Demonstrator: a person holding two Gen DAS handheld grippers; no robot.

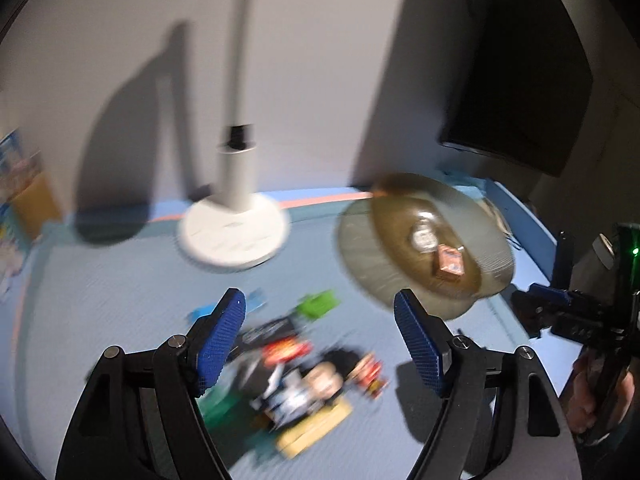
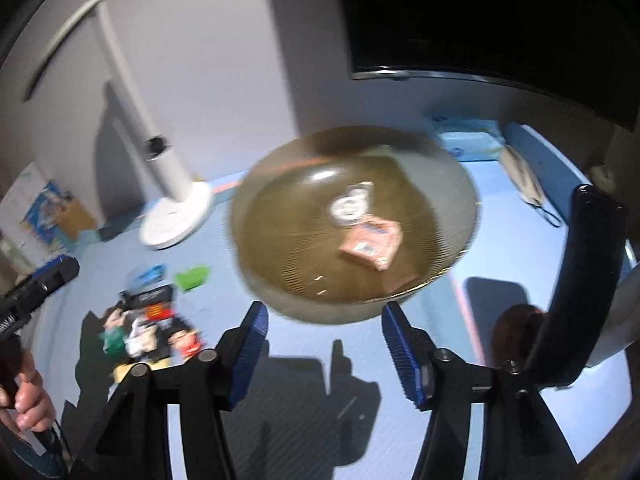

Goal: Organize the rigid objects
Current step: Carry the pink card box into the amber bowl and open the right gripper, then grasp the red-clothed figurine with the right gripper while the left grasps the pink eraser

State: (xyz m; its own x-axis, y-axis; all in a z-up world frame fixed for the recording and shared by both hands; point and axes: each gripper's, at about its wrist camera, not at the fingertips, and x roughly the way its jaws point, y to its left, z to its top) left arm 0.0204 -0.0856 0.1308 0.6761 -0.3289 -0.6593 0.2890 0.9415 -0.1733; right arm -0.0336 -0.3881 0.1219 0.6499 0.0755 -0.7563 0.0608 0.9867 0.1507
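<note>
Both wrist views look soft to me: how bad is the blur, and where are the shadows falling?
Left wrist view: heavy motion blur smears the pile of small packets and the brown bowl; the lamp throws a dark shadow on the wall. Right wrist view: the same bowl is blurred, with a glare spot inside; gripper shadows fall on the blue table.

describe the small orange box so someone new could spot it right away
Find the big round brownish bowl on the blue table, right of the white lamp base. The small orange box lies inside it, beside a round whitish item; it is the only box-shaped thing there.
</note>
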